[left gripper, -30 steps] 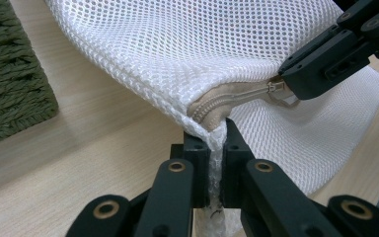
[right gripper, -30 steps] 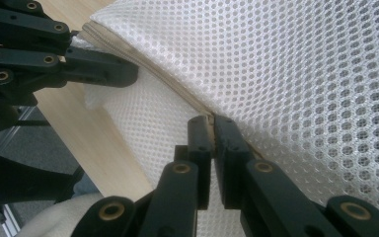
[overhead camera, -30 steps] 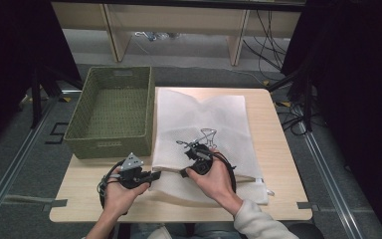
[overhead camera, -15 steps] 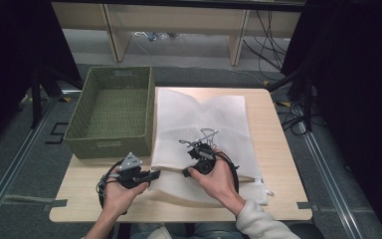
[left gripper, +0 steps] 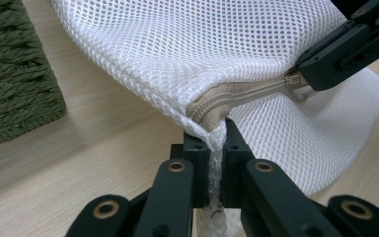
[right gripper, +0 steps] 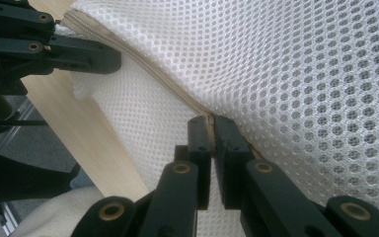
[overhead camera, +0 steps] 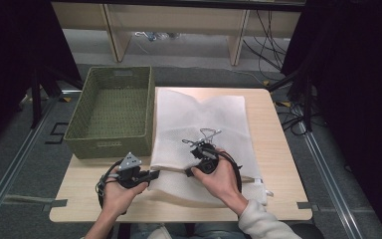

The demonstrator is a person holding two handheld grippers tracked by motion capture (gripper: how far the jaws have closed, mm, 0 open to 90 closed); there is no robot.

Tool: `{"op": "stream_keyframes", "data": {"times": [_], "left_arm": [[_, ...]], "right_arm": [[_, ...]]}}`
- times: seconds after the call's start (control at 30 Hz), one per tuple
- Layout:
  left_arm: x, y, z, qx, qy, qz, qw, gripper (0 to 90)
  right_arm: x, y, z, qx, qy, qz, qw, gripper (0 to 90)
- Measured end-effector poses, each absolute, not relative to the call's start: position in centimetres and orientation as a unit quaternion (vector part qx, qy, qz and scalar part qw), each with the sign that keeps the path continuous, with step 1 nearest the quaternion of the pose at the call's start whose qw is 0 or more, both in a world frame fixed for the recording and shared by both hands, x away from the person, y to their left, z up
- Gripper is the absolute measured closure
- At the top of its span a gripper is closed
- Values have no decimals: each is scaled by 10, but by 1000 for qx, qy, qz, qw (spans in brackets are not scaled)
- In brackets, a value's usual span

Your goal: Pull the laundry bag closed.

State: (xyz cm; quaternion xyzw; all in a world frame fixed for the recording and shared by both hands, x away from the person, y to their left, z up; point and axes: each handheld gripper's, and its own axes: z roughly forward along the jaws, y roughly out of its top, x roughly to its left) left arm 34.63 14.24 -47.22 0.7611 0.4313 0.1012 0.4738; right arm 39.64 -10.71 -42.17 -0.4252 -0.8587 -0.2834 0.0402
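A white mesh bag [overhead camera: 201,117] lies flat on the wooden table [overhead camera: 273,149], its zipper edge lifted at the near side. My left gripper [overhead camera: 152,174] [left gripper: 216,134] is shut on the bag's near left corner, right at the end of the beige zipper [left gripper: 239,94]. My right gripper [overhead camera: 189,172] [right gripper: 212,123] is shut on the zipper pull [left gripper: 292,81] a short way along the same seam, with its jaws pointing towards the left gripper [right gripper: 111,61]. In the left gripper view the right gripper [left gripper: 308,71] comes in from the upper right.
A green woven basket [overhead camera: 107,144] stands at the table's left, just beyond the left hand; its wall [left gripper: 15,74] is close to the bag's corner. The near table edge runs right under both forearms. Cables and shelf legs lie on the floor behind the table.
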Motion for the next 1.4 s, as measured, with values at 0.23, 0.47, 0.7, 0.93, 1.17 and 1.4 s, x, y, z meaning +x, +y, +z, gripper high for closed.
{"op": "stream_keyframes", "data": {"times": [0.23,0.47,0.7,0.93,1.17,1.4], "left_arm": [[346,143,-472,761,430,101,475,844],[346,142,-472,762,429,100,474,845],[347,142,-473,759,432,99,476,845],[346,142,-473,760,431,101,476,845],[347,142,-473,758,433,101,477,845],[347,143,-473,758,434,100,476,845]], "right_arm": [[396,-109,-422,-425,-858,-285,39,872],[396,-112,-423,-429,-857,-282,42,872],[396,-114,-423,-430,-858,-278,37,873],[396,-114,-422,-432,-857,-278,39,873],[396,-117,-423,-436,-855,-278,37,873],[396,-117,-422,-435,-857,-276,33,873]]}}
